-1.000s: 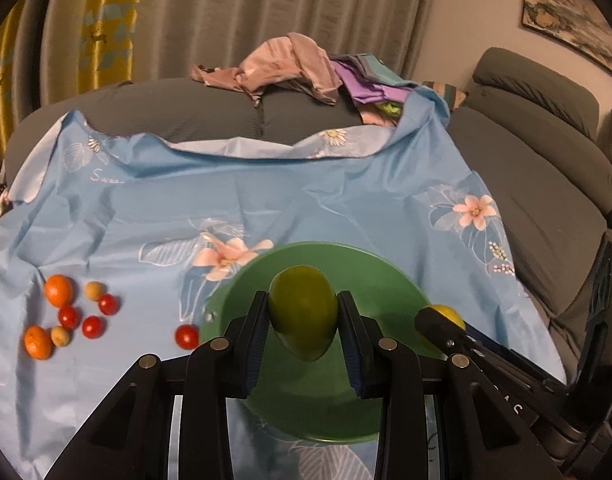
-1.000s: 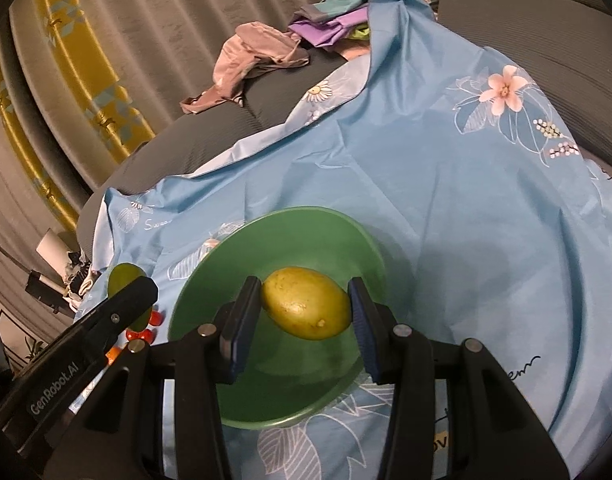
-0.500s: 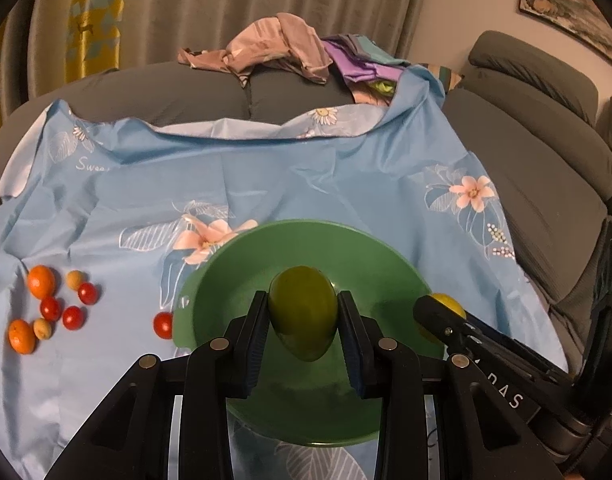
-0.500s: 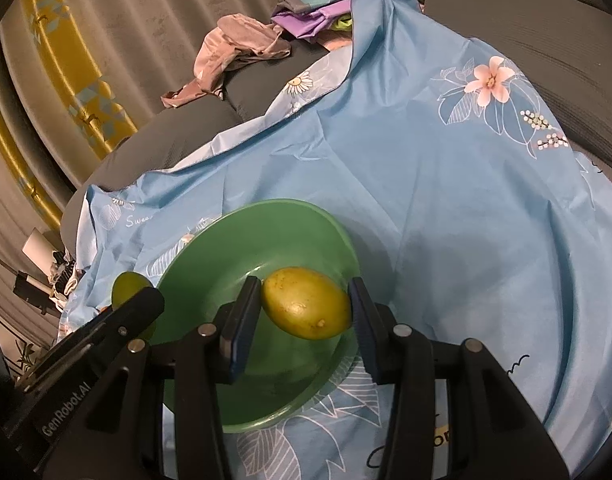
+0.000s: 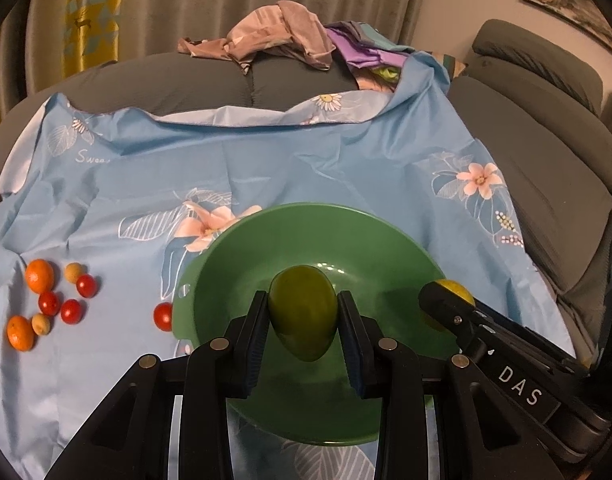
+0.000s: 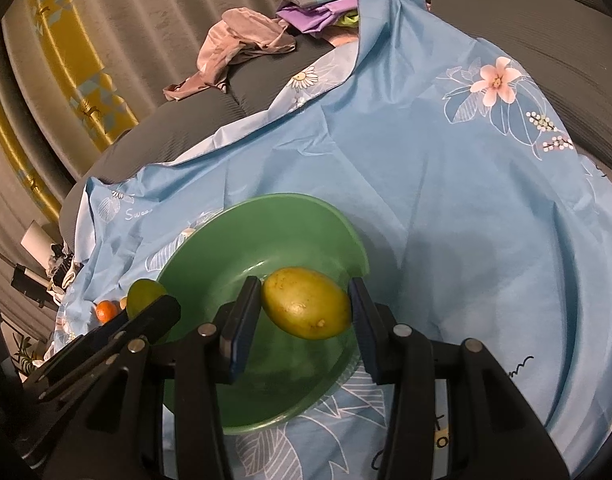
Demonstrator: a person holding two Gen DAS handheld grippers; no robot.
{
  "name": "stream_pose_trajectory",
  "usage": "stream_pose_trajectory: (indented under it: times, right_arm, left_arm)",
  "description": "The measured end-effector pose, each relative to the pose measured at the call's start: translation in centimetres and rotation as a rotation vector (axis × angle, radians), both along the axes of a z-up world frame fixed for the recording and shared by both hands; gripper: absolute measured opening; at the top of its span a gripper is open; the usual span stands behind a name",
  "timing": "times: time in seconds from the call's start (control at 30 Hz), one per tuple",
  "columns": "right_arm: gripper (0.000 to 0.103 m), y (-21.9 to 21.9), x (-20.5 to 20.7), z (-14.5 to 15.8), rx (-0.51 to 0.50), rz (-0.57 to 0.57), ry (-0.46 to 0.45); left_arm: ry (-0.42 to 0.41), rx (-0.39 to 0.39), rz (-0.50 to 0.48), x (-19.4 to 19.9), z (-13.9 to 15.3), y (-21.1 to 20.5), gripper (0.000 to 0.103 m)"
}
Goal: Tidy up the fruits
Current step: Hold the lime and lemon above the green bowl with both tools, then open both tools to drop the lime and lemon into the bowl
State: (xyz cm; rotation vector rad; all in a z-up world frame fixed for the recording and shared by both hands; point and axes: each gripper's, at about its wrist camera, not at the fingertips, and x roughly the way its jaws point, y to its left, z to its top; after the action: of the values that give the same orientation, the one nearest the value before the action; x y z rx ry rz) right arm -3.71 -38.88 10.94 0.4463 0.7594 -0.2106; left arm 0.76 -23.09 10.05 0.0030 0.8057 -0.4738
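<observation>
A bowl (image 5: 410,252) sat on the cloth (image 5: 265,168) over the sofa (image 5: 546,128), with small fruits (image 5: 51,300) scattered to its left.

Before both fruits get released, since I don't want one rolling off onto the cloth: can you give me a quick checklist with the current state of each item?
1. Left gripper clamps the green fruit: ok.
2. Right gripper clamps the yellow fruit: ok.
3. Both fruits over the green bowl: ok.
4. Bowl interior free of other fruit: ok.
5. Fruits low enough to drop gently: cannot tell.
6. Small fruits on the blue cloth left of the bowl still unsorted: not ok.
</observation>
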Motion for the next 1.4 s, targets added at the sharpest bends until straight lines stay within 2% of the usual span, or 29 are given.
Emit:
stream_pose_trajectory:
  times: [0.43, 1.4]
  right_arm:
    - [0.045, 1.3, 0.7, -0.1, -0.016, 0.039, 0.008]
    - [0.046, 2.7, 1.9, -0.9, -0.089, 0.043, 0.086]
  left_arm:
    - [-0.008, 0.038, 0.024, 0.1, -0.3, 0.7, 0.035]
    - [-0.021, 0.134, 0.050, 0.6, -1.9, 1.1, 0.035]
